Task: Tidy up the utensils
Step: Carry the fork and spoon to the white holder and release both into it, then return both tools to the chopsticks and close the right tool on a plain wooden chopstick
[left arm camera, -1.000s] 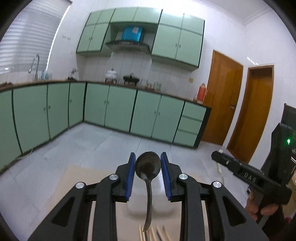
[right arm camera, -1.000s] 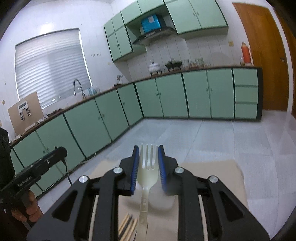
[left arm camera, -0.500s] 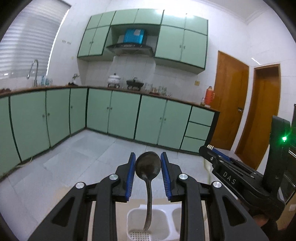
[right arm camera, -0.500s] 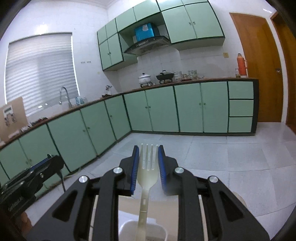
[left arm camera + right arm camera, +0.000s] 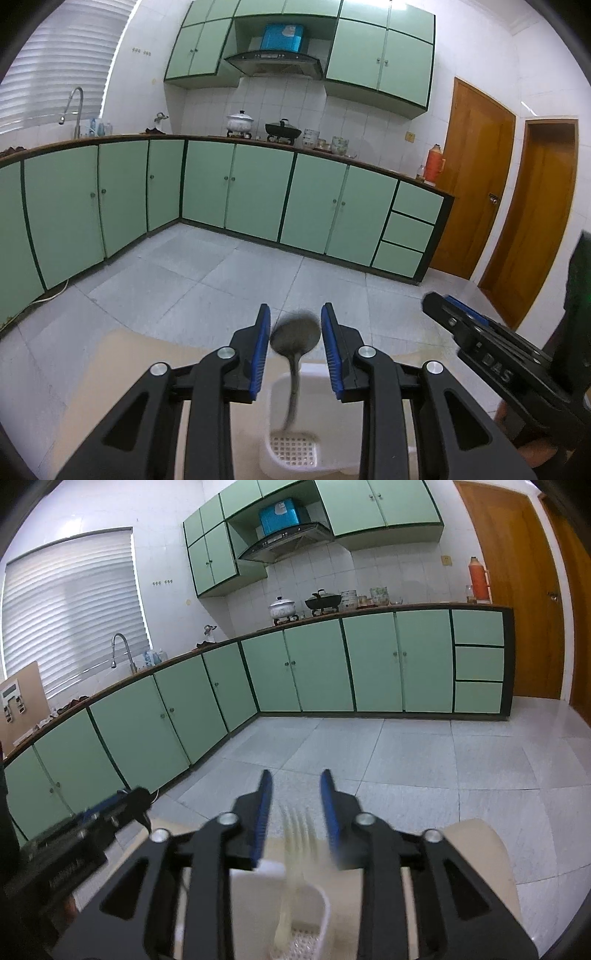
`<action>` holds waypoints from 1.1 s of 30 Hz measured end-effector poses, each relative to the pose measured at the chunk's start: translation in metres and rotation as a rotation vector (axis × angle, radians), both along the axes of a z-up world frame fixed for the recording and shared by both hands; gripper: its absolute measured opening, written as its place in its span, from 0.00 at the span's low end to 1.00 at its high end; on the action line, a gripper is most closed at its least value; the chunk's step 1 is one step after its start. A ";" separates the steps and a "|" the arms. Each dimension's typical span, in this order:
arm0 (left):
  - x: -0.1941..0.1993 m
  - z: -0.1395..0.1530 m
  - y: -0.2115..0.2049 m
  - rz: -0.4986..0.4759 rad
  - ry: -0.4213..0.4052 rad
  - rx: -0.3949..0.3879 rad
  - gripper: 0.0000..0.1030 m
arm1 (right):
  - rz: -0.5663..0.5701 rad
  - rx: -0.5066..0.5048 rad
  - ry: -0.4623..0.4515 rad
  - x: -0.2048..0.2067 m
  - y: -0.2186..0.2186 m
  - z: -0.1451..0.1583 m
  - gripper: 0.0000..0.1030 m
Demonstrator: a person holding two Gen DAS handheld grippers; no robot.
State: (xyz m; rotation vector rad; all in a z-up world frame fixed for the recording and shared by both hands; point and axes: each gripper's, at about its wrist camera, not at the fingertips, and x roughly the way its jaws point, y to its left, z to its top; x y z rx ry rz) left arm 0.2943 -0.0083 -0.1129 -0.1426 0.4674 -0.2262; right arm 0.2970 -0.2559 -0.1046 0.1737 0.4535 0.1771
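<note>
My left gripper (image 5: 295,343) is open; a dark metal spoon (image 5: 294,338), blurred, stands free between its fingers with the handle down in a white utensil holder (image 5: 277,413). My right gripper (image 5: 297,808) is open; a pale plastic fork (image 5: 297,834), blurred, sits below its fingers with the handle down in the white holder (image 5: 325,912). The right gripper also shows at the right of the left wrist view (image 5: 480,354), and the left gripper at the left of the right wrist view (image 5: 92,823).
The holder stands on a beige table (image 5: 122,369) whose far edge (image 5: 476,834) borders a grey tiled floor. Green cabinets (image 5: 258,192) line the far walls, and wooden doors (image 5: 476,177) are at the right.
Both grippers have opened. The spoon and the fork have slipped out of the fingers and dropped into the white holder. Both views tilted down a little.
</note>
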 end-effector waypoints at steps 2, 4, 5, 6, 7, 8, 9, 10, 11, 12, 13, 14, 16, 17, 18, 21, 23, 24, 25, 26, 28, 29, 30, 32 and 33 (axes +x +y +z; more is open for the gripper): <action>-0.007 0.003 0.004 -0.001 -0.011 0.001 0.40 | -0.003 0.011 0.003 -0.009 -0.006 0.001 0.32; -0.016 0.009 0.008 -0.001 -0.022 0.004 0.45 | -0.011 0.040 0.014 -0.020 -0.015 0.002 0.37; -0.022 0.012 0.010 -0.004 -0.029 0.002 0.50 | -0.019 0.045 0.017 -0.026 -0.017 0.004 0.44; -0.028 0.014 0.011 -0.004 -0.036 0.005 0.55 | -0.026 0.050 0.016 -0.034 -0.020 0.005 0.48; -0.038 0.018 0.013 -0.007 -0.047 0.010 0.57 | -0.028 0.053 0.012 -0.042 -0.021 0.008 0.56; -0.049 0.021 0.014 -0.013 -0.058 0.016 0.61 | -0.038 0.053 0.006 -0.055 -0.023 0.010 0.64; -0.055 0.022 0.015 -0.016 -0.061 0.021 0.66 | -0.044 0.051 0.005 -0.064 -0.025 0.011 0.69; -0.065 0.023 0.017 -0.021 -0.059 0.026 0.69 | -0.054 0.045 0.004 -0.079 -0.027 0.013 0.79; -0.078 0.023 0.018 -0.030 -0.048 0.030 0.76 | -0.064 0.036 0.005 -0.091 -0.028 0.013 0.86; -0.090 0.021 0.019 -0.042 -0.035 0.039 0.80 | -0.073 0.024 0.008 -0.105 -0.028 0.012 0.87; -0.099 0.018 0.020 -0.052 -0.025 0.049 0.81 | -0.076 0.012 0.015 -0.120 -0.027 0.011 0.88; -0.108 0.015 0.020 -0.057 -0.013 0.063 0.82 | -0.073 0.004 0.021 -0.131 -0.026 0.010 0.91; -0.132 0.003 0.023 -0.069 0.033 0.069 0.83 | -0.069 -0.022 0.043 -0.156 -0.024 0.003 0.92; -0.145 -0.004 0.025 -0.076 0.060 0.065 0.83 | -0.067 -0.046 0.055 -0.169 -0.022 -0.002 0.92; -0.153 -0.009 0.027 -0.078 0.075 0.066 0.84 | -0.059 -0.064 0.065 -0.182 -0.019 -0.006 0.92; -0.181 -0.031 0.033 -0.063 0.152 0.089 0.84 | -0.063 -0.078 0.111 -0.219 -0.016 -0.023 0.92; -0.198 -0.045 0.037 -0.052 0.183 0.095 0.83 | -0.064 -0.089 0.139 -0.238 -0.014 -0.033 0.92; -0.204 -0.049 0.039 -0.048 0.188 0.106 0.83 | -0.068 -0.096 0.149 -0.247 -0.012 -0.037 0.92; -0.212 -0.056 0.039 -0.037 0.191 0.122 0.83 | -0.064 -0.101 0.159 -0.257 -0.010 -0.042 0.92; -0.217 -0.061 0.039 -0.028 0.199 0.123 0.83 | -0.062 -0.107 0.165 -0.262 -0.009 -0.046 0.92; -0.221 -0.071 0.041 -0.011 0.229 0.105 0.81 | -0.063 -0.115 0.181 -0.274 -0.002 -0.057 0.91; -0.224 -0.076 0.042 0.000 0.237 0.108 0.79 | -0.059 -0.117 0.189 -0.277 0.000 -0.061 0.86; -0.226 -0.081 0.042 0.007 0.245 0.115 0.77 | -0.052 -0.123 0.201 -0.280 0.005 -0.067 0.80; -0.230 -0.092 0.040 0.000 0.269 0.119 0.76 | -0.040 -0.128 0.230 -0.284 0.012 -0.079 0.70; -0.230 -0.099 0.037 -0.012 0.295 0.122 0.75 | -0.029 -0.123 0.257 -0.284 0.015 -0.086 0.69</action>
